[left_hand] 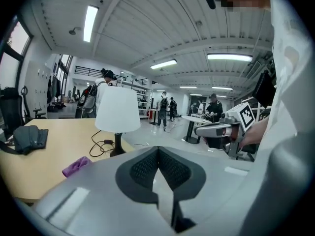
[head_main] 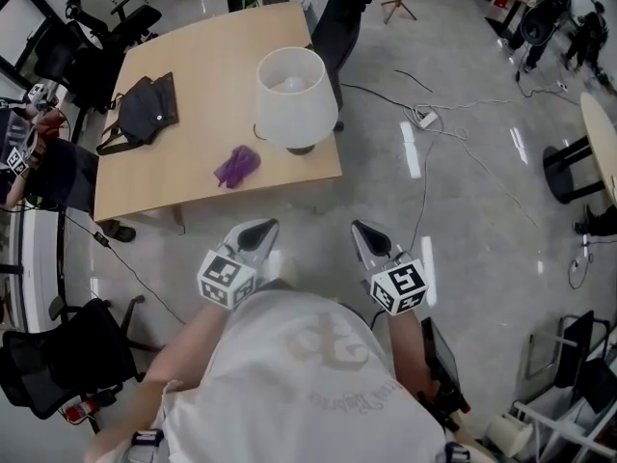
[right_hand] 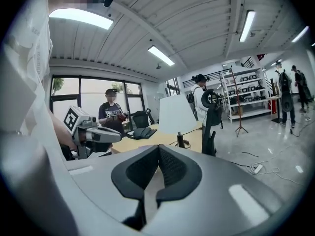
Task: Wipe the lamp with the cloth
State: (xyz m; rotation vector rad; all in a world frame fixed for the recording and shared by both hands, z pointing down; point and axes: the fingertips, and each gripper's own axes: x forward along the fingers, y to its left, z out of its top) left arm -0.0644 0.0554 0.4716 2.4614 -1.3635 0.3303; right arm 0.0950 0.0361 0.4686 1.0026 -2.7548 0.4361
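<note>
Both tools are off the desk and close to the body. The left tool (head_main: 258, 228) is clenched with nothing in it, and the right tool (head_main: 364, 230) is also clenched and empty. The cloth (head_main: 237, 165) is a small purple crumpled heap on the tan wood desk (head_main: 193, 196). It lies near the front edge, just left of the lamp (head_main: 292, 85) and not touching it, and well apart from both tools. It looks soft, light and limp, so it should drape once lifted. I'd pinch a raised fold on top rather than scrape along the smooth desktop. The lamp has a white tapered shade (head_main: 289, 99), probably thin and easy to dent, above a slim dark stem on a small dark round base (head_main: 301, 149). My guess is it's top-heavy and light, so it could tip or slide under sideways wiping pressure. Keep the strokes gentle and brace the stem or base with the free tool. A dark cord (left_hand: 98, 142) trails from the base across the desk and could snag. A black soft bag (head_main: 145, 109) sits at the far left, out of the way.
</note>
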